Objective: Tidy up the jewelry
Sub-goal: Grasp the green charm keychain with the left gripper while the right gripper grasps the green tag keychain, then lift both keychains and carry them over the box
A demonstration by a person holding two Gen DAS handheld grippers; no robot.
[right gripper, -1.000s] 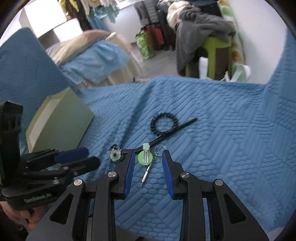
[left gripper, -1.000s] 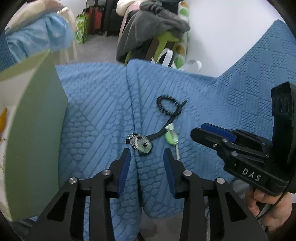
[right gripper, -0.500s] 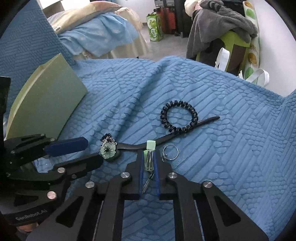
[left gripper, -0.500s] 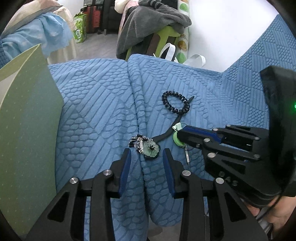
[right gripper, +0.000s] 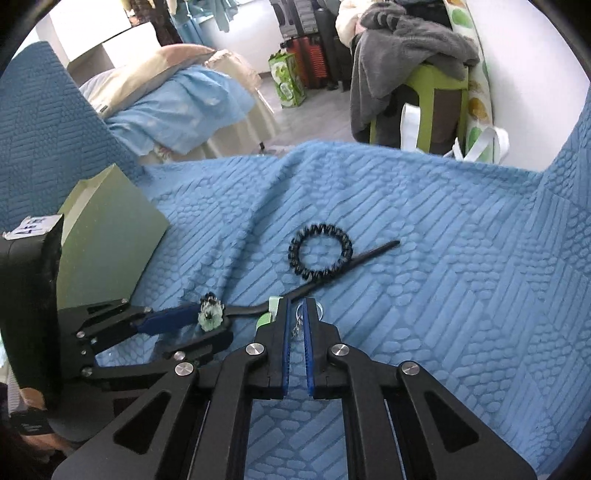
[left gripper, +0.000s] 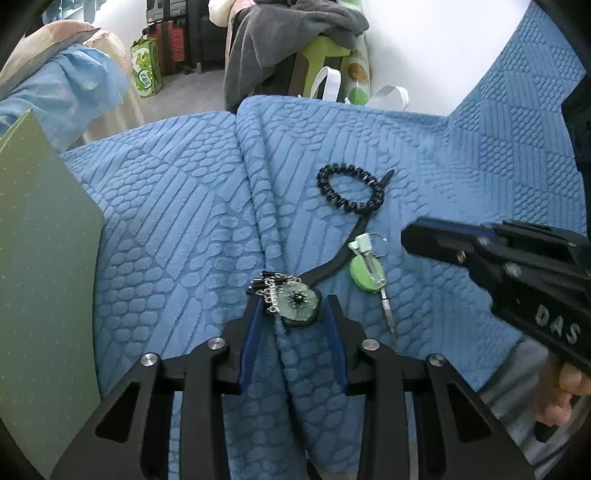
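A black hair stick (left gripper: 332, 258) with a green flower head (left gripper: 297, 304) lies on the blue quilt (left gripper: 177, 229). My left gripper (left gripper: 293, 317) straddles the flower; its jaws are closing, and the pads stand just clear of it on both sides. A black coil hair tie (left gripper: 349, 192) rests over the stick's far end. Beside the stick lies a green keychain (left gripper: 365, 273) with a small clear vial and a metal pin. My right gripper (right gripper: 295, 314) is shut on the keychain's metal ring (right gripper: 297, 326); the green disc (right gripper: 264, 319) peeks out left of its fingers.
A pale green box (left gripper: 44, 277) stands on the quilt at the left, close to the left gripper. A fold in the quilt runs under the flower. Beyond the quilt's far edge are a green stool with grey clothes (left gripper: 295, 33), bags and a bed.
The left gripper came down and forward until the flower sat between its fingers. The right gripper shut, first around the keychain's vial, then shifted slightly right onto the ring.
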